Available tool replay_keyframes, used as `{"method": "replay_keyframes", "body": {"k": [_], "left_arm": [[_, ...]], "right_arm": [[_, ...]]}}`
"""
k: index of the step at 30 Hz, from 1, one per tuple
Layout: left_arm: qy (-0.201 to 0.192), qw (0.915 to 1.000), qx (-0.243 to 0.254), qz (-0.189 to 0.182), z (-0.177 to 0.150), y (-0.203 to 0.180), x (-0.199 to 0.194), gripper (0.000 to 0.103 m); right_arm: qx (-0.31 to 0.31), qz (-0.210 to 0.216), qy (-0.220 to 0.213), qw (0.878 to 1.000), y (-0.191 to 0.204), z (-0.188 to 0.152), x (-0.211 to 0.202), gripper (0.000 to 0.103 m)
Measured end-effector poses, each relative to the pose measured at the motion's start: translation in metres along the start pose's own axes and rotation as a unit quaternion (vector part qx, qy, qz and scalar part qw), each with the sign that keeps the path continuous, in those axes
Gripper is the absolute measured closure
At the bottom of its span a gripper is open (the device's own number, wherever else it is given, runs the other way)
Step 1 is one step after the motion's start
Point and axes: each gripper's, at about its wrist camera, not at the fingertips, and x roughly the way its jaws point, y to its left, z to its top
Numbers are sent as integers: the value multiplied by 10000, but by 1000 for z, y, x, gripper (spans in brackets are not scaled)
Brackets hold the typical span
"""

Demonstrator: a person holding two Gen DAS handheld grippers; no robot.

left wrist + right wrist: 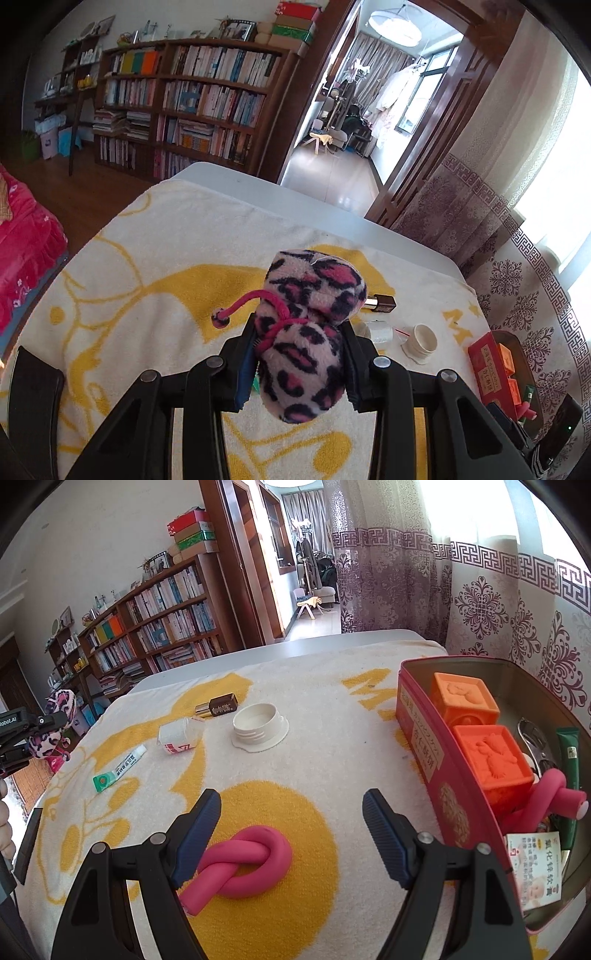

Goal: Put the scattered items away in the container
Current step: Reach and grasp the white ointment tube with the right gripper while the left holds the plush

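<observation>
My left gripper (299, 332) is shut on a pink leopard-print plush toy (314, 291), which hangs above the yellow-and-white towel (166, 258). From the right wrist view that gripper (51, 720) and the toy (62, 701) show at the far left edge. My right gripper (291, 805) stands open over a knotted pink foam roller (251, 860) that lies on the towel, nearer its left finger. The red tin (417, 731) sits at the right and holds two orange blocks (461, 701), another pink roller (554, 797), a green tube (570, 760) and a small carton (535, 867).
On the towel lie a small tube (120, 768), a white bottle (181, 734), a brown lipstick (219, 706) and a white lid (260, 725). The table's far edge (295, 646) lies beyond. Bookshelves (184, 103) and a curtain (480, 590) stand behind it.
</observation>
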Motion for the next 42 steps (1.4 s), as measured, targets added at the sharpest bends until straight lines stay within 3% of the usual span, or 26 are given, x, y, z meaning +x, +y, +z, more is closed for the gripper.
{"method": "replay_keyframes", "body": {"k": [6, 10, 15, 20, 32, 38, 40, 42], "left_arm": [[143, 9995, -182, 213, -11, 35, 4, 63], [180, 9994, -280, 108, -16, 44, 3, 63], [165, 9990, -388, 152, -23, 52, 3, 63], [263, 9974, -664, 41, -26, 65, 4, 63], [328, 9942, -1015, -145, -30, 75, 4, 63], [334, 9929, -1141, -87, -30, 82, 5, 63], [408, 9926, -1142, -117, -32, 81, 9, 63], [464, 9925, -1124, -134, -33, 79, 12, 63]], "right_arm": [[-237, 666, 449, 9965, 42, 19, -6, 21], [-270, 1385, 1050, 9844, 88, 34, 17, 22], [-178, 1823, 1734, 9677, 142, 44, 65, 41], [-6, 1645, 2168, 9622, 174, 49, 116, 48], [-321, 1107, 2342, 9653, 207, 53, 166, 49], [-1154, 751, 2054, 9689, 218, 45, 160, 65], [-1137, 821, 2044, 9688, 212, 45, 158, 81], [-986, 956, 2086, 9683, 202, 45, 155, 89]]}}
